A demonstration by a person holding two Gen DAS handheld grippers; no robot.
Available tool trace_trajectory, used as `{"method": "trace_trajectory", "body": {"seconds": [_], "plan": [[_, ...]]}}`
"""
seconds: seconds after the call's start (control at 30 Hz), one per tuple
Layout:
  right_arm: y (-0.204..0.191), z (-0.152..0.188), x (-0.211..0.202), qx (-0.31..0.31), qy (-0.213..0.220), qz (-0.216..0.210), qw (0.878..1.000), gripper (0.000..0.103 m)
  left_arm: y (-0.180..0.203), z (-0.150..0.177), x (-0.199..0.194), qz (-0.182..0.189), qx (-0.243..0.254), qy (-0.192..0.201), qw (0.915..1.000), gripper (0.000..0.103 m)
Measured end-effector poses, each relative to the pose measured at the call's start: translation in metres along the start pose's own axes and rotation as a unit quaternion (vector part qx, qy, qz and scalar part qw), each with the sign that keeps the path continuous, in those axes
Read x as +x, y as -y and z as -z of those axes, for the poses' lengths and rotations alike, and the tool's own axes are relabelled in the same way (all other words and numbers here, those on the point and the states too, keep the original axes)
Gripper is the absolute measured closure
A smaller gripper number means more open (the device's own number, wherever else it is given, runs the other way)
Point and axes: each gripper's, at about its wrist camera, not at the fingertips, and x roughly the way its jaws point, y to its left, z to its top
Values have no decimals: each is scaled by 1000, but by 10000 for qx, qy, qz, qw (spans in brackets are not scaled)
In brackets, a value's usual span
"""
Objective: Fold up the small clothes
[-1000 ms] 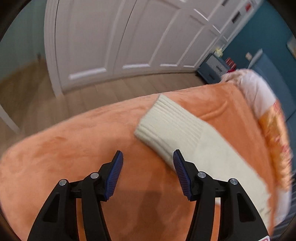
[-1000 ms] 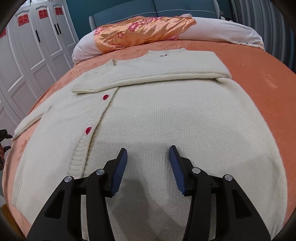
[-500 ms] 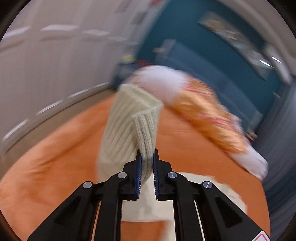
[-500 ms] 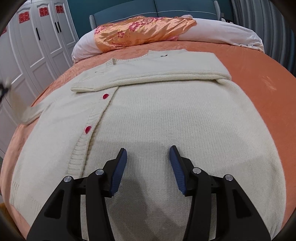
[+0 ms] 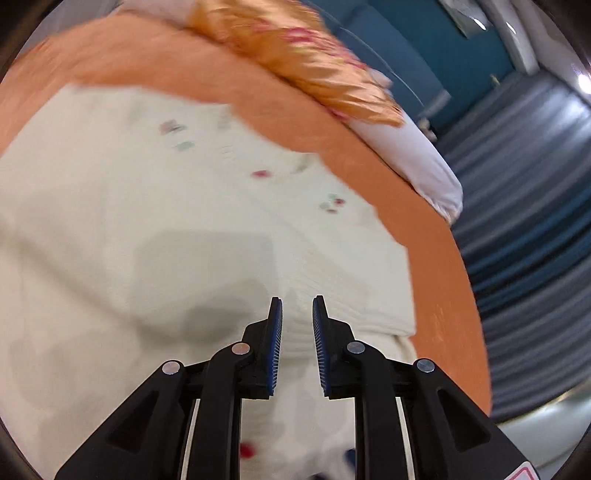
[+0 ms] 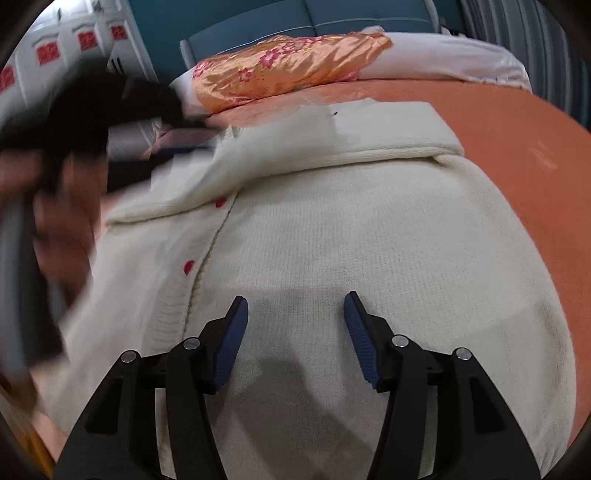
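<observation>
A cream knit cardigan [image 6: 351,236] with red buttons [image 6: 188,266] lies flat on an orange bed cover [image 6: 535,155]. One sleeve [image 6: 332,136] lies folded across its top. My left gripper [image 5: 297,347] is nearly shut on the ribbed cuff of the other sleeve [image 5: 295,332] and holds it over the cardigan body [image 5: 129,206]. In the right wrist view the left gripper and the hand holding it show as a dark blur [image 6: 74,147] at the left. My right gripper [image 6: 295,339] is open and empty, low over the cardigan's lower part.
An orange floral pillow [image 6: 288,70] and a white pillow [image 6: 443,59] lie at the head of the bed, before a blue headboard [image 6: 295,18]. White wardrobe doors [image 6: 48,51] stand at the left. Striped curtains [image 5: 524,184] hang beyond the bed's far side.
My left gripper shut on the sleeve cuff, lifted it and swung it in over the cardigan body. The right gripper has stayed in place, open.
</observation>
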Motion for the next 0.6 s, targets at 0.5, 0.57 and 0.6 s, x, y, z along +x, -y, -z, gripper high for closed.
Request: {"method": "trace_trajectory", "body": {"seconds": [0.5,0.57,0.6], "plan": [[17,-102,70,752,-647,189,9949,48,-170,-41,-99,-169,-1905,897,9774,77],[11,-105,83,769,-815,132,9936,62,-171,-42,-97,-94,-1934,867,9772,77],[7,-108,87,714,-853,127,9937,71,-172,-43,-95,-117,-1946,866,9770,77]]}}
